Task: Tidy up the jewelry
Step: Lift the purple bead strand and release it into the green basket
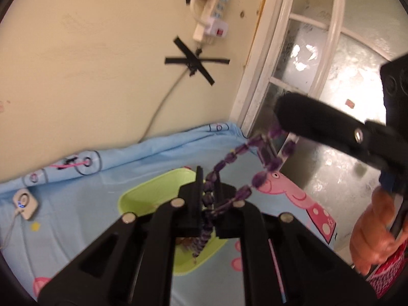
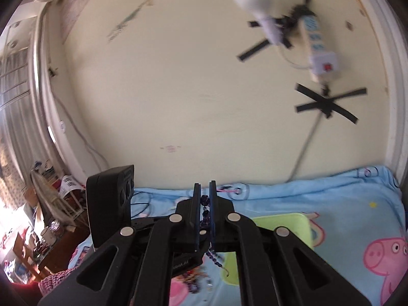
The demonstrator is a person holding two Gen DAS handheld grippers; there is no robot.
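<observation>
A string of purple beads (image 1: pixel 257 178) hangs in the air, stretched between both grippers above a light green tray (image 1: pixel 153 188). My left gripper (image 1: pixel 209 177) is shut on one part of it, and more of the beads dangle below its fingers into the tray. The strand runs up and right to my right gripper (image 1: pixel 280 121), held by a hand (image 1: pixel 369 229). In the right wrist view my right gripper (image 2: pixel 204 187) is shut on the beads (image 2: pixel 204 201). A short end with a hook (image 2: pixel 224 270) hangs beneath it over the tray (image 2: pixel 285 224).
A blue cartoon-print sheet (image 1: pixel 76 216) covers the bed, which meets a cream wall with a taped power strip (image 1: pixel 214 12) and cord. A window frame (image 1: pixel 267 63) is at the right. More jewellery (image 2: pixel 193 280) and a small white device (image 1: pixel 25 204) lie on the sheet. The left tool's black housing (image 2: pixel 109 204) is close by.
</observation>
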